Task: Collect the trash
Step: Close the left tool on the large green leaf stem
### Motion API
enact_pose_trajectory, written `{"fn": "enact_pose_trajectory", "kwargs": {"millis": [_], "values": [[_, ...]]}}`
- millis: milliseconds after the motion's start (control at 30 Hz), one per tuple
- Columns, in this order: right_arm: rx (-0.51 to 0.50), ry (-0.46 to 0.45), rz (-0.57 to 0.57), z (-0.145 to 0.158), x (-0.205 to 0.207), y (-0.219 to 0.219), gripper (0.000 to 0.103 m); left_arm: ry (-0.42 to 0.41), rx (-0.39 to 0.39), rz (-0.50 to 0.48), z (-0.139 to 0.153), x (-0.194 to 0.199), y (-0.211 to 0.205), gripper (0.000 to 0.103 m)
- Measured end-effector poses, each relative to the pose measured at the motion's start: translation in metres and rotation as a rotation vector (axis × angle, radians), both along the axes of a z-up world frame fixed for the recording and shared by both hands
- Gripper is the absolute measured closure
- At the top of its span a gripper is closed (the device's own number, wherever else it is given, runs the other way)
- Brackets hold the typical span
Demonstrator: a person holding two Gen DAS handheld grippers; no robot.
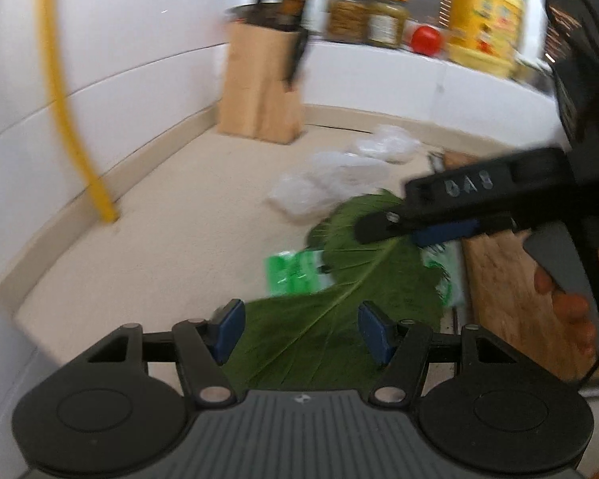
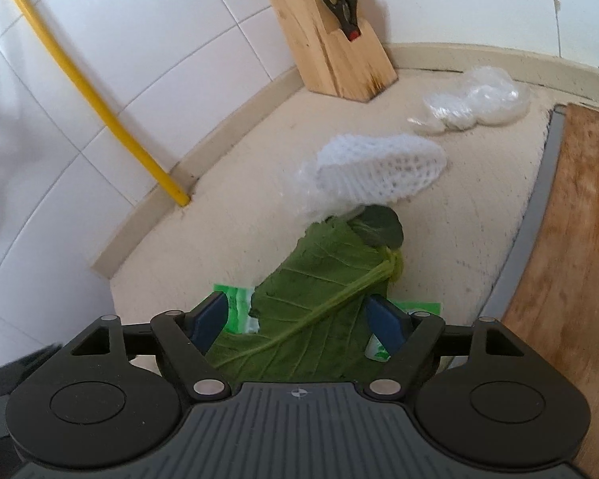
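Leaf [image 2: 319,319] flat on counter [image 2: 227,215] over green wrapper [image 2: 235,303] | left gripper [image 1: 301,331] spread wide, empty | right gripper [image 2: 303,319] spread, straddling leaf, possibly touching | foam net [image 2: 379,171] beyond | plastic bag [image 2: 475,99] | knife block [image 2: 331,48] farthest

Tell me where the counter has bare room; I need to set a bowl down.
Bare counter lies between the yellow pipe, the knife block and the leaf. It is crowded from the leaf past the foam net to the plastic bag.

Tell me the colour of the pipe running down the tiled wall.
Yellow. The pipe shows sharpest in the right wrist view, slanting down to the counter.
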State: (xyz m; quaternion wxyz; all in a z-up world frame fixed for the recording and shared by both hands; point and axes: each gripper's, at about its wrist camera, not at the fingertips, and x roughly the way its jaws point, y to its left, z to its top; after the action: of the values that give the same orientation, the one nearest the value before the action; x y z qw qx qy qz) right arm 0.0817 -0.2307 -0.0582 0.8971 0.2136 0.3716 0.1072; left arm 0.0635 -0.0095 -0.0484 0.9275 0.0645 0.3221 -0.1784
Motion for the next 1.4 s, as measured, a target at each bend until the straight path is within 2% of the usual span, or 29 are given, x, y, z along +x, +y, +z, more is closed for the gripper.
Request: {"fn": "enact_pose_trajectory", "kwargs": {"millis": [100, 200, 400, 467, 600, 667, 767, 967, 1033, 1200, 1400], "values": [[0.045, -0.001, 0.009, 0.001, 0.001, -0.005, 0.021, -0.002, 0.037, -0.097, -0.003, 0.006, -0.02, 0.046], [0.077, -0.02, 0.021, 0.003, 0.001, -0.01, 0.021, 0.004, 0.085, -0.151, -0.01, 0.015, -0.039, 0.046], [0.113, -0.037, 0.038, 0.005, -0.001, -0.019, 0.021, 0.075, 0.141, -0.17, -0.028, 0.044, -0.055, 0.046], [0.128, -0.038, 0.04, 0.004, -0.001, -0.024, 0.021, 0.095, 0.147, -0.164, -0.031, 0.049, -0.057, 0.052], [0.147, -0.044, 0.037, 0.004, -0.001, -0.032, 0.021, 0.122, 0.127, -0.155, -0.03, 0.05, -0.055, 0.07], [0.152, -0.048, 0.033, 0.005, 0.0, -0.037, 0.021, 0.139, 0.104, -0.157, -0.025, 0.049, -0.053, 0.094], [0.155, -0.054, 0.014, 0.004, 0.001, -0.047, 0.021, 0.169, 0.049, -0.171, -0.016, 0.046, -0.046, 0.098], [0.173, -0.051, -0.035, -0.003, -0.002, -0.064, 0.022, 0.198, -0.011, -0.153, -0.006, 0.033, -0.031, 0.101], [0.171, -0.048, -0.042, -0.004, -0.002, -0.066, 0.022, 0.204, -0.057, -0.146, 0.001, 0.033, -0.023, 0.101], [0.135, -0.052, -0.051, -0.004, -0.003, -0.068, 0.022, 0.166, -0.143, -0.087, 0.018, 0.036, -0.005, 0.101], [0.068, -0.042, -0.046, -0.002, 0.007, -0.066, 0.022, 0.119, -0.182, -0.008, 0.031, 0.034, 0.016, 0.101]]}}
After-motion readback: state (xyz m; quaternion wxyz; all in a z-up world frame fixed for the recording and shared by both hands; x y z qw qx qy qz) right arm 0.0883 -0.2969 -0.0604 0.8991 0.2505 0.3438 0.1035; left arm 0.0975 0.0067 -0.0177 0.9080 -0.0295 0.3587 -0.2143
